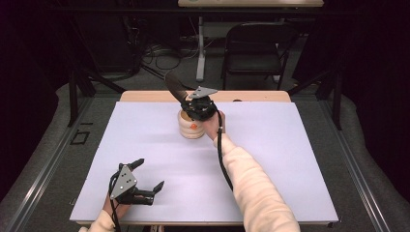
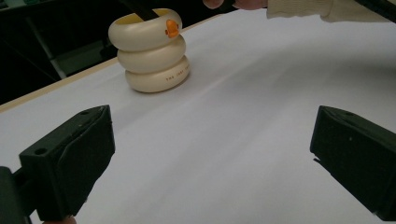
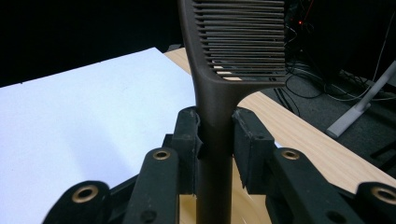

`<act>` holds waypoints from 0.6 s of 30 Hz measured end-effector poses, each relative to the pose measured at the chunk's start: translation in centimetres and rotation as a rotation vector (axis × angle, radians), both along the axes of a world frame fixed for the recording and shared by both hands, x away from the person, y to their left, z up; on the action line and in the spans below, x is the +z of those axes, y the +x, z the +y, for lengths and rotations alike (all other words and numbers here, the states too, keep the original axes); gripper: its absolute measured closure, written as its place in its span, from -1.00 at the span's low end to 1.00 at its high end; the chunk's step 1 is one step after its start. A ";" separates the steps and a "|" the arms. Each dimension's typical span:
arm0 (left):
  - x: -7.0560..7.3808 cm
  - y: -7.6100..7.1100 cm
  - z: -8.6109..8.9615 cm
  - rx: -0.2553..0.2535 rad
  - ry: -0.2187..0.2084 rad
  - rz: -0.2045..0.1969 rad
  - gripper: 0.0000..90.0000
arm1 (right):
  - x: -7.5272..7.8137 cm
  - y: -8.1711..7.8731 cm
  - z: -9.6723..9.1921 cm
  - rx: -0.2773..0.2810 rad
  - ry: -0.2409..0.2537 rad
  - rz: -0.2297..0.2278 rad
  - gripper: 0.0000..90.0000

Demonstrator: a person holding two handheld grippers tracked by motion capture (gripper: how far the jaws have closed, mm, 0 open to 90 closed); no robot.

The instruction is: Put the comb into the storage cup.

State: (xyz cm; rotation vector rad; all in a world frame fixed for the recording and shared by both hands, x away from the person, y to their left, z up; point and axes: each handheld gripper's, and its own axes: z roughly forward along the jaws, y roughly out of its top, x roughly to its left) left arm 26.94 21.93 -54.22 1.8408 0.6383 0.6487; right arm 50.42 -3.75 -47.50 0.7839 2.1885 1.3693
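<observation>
One dark brown plastic comb [image 3: 219,70] and one cream-coloured holder [image 1: 190,126] shaped like three stacked rings are to be counted on the white table top [image 1: 270,159], along with two black hand-held grippers. A small orange mark [image 2: 172,28] is seen on the top ring of the holder, whose inside is yellow.

The comb is clamped by its handle in the right gripper [image 3: 215,135] — the two pads are pressed against the handle from either side, as seen in the right gripper view. The long axis of the comb runs along the line of the jaws: the handle passes down between them, and the toothed head sticks out beyond the fingertips. In the high view the head [image 1: 175,86] is seen slanting up and away towards the far left, above the far edge of the table, while the right gripper [image 1: 189,100] is held over the holder. In the left gripper view a dark bar is seen at the holder's open mouth; whether it is the comb's handle cannot be told.

The left gripper [image 1: 149,177] is held near the front left corner of the table, well apart from the holder — its jaws are spread wide, with nothing between them.
</observation>
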 end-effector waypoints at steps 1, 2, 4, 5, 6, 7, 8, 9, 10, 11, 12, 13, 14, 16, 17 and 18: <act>0.0 0.0 0.0 0.000 0.000 0.000 -1.00 | 0.0 0.0 0.0 0.000 -0.001 0.000 0.60; 0.0 0.0 0.0 0.000 0.000 0.000 -1.00 | 0.0 0.0 0.0 0.000 -0.001 0.000 0.60; 0.0 0.0 0.0 0.000 0.000 0.000 -1.00 | 0.0 0.0 0.0 0.001 -0.003 0.001 0.60; 0.0 0.0 0.0 0.000 0.000 0.000 -1.00 | 0.0 0.0 0.0 0.001 -0.003 0.001 0.60; 0.0 0.0 0.0 0.000 0.001 0.000 -1.00 | -0.1 0.1 0.0 0.001 -0.005 0.002 0.60; 0.0 0.0 0.0 -0.001 0.001 0.000 -1.00 | -0.1 0.1 0.0 0.000 -0.007 0.002 0.60; 0.0 0.0 0.0 -0.001 0.001 0.000 -1.00 | -0.1 0.1 0.0 0.001 -0.008 0.002 0.60; 0.0 0.0 0.0 0.000 0.001 0.000 -1.00 | -0.1 0.1 0.0 0.000 -0.005 0.002 0.60; 0.0 0.0 0.0 0.000 0.000 0.000 -1.00 | -0.1 0.1 0.0 -0.001 -0.007 0.006 0.60; 0.0 0.0 0.0 0.000 0.001 0.000 -1.00 | -0.2 0.1 0.0 -0.003 -0.005 0.008 0.60; 0.0 0.0 0.0 0.000 0.001 -0.001 -1.00 | -0.2 0.1 0.0 -0.003 -0.006 0.010 0.60; 0.0 0.0 0.0 0.000 0.001 -0.001 -1.00 | -0.3 0.2 0.0 -0.004 -0.009 0.011 0.60; 0.0 0.0 0.0 0.000 0.001 -0.001 -1.00 | -0.3 0.2 -0.1 -0.003 -0.011 0.015 0.60; 0.0 0.0 0.0 0.000 0.001 0.000 -1.00 | -0.5 0.2 -0.1 -0.002 -0.011 0.013 0.60; 0.0 0.0 0.0 0.000 0.001 -0.001 -1.00 | -0.5 0.2 -0.1 -0.003 -0.012 0.018 0.60; 0.0 0.0 0.0 0.000 0.001 -0.001 -1.00 | -0.6 0.2 -0.1 -0.003 -0.015 0.022 0.60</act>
